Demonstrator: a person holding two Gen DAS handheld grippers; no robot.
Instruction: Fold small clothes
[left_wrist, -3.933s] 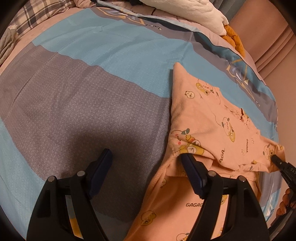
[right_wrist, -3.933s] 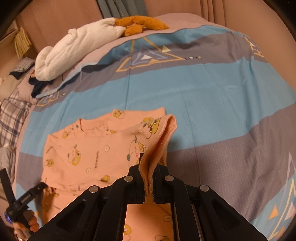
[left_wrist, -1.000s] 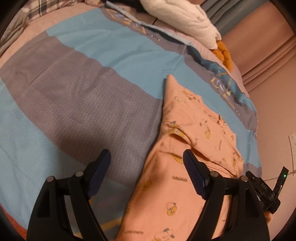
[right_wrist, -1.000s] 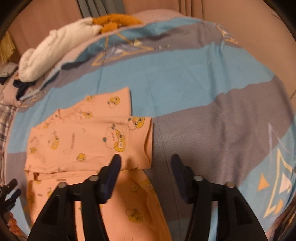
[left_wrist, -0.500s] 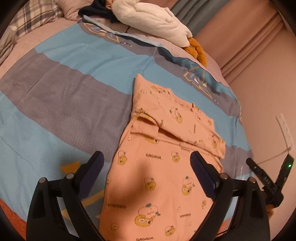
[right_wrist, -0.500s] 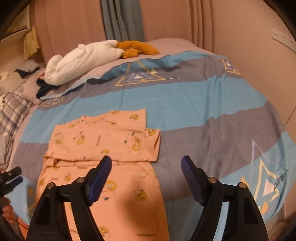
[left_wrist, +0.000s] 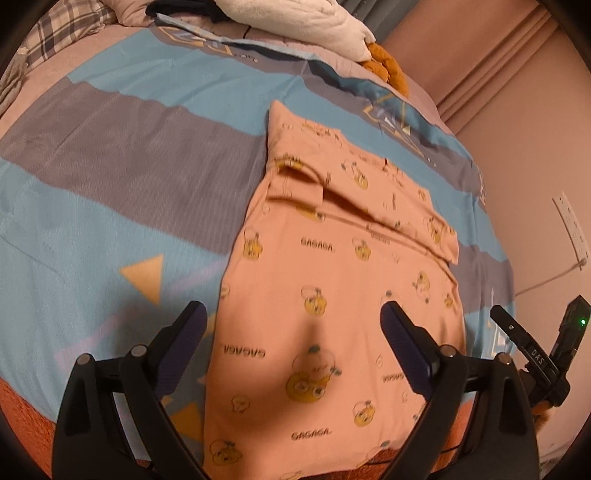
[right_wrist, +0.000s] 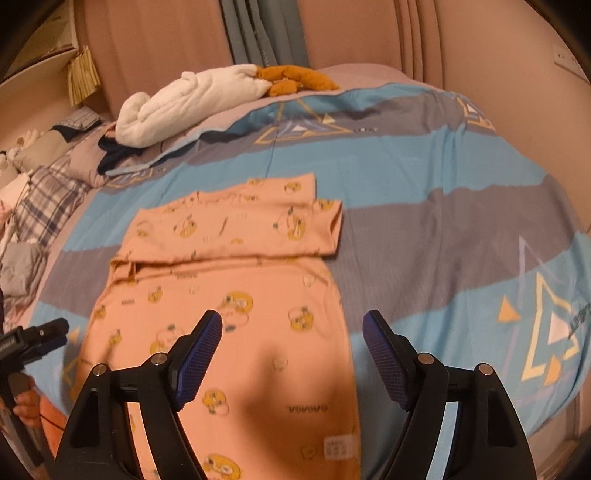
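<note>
A small peach shirt (left_wrist: 332, 288) with yellow cartoon prints lies flat on the striped bedspread (left_wrist: 110, 155), both sleeves folded across its chest. My left gripper (left_wrist: 293, 325) hovers open over the shirt's lower half, nothing between its fingers. In the right wrist view the same shirt (right_wrist: 229, 295) spreads below my right gripper (right_wrist: 291, 332), which also stands open and empty above the hem area. The folded sleeve band (right_wrist: 258, 229) crosses the shirt's upper part. Each gripper shows at the edge of the other's view: the right gripper (left_wrist: 532, 350) and the left gripper (right_wrist: 33, 339).
A white plush blanket (right_wrist: 192, 99) and an orange plush toy (right_wrist: 295, 79) lie at the head of the bed. Plaid and grey clothes (right_wrist: 40, 206) are piled at the far left. A pink wall with a socket (left_wrist: 572, 229) borders the bed.
Both grippers have pulled back toward the shirt's hem and opened wider. The right sleeve, held up earlier by the right gripper, now lies folded flat across the chest.
</note>
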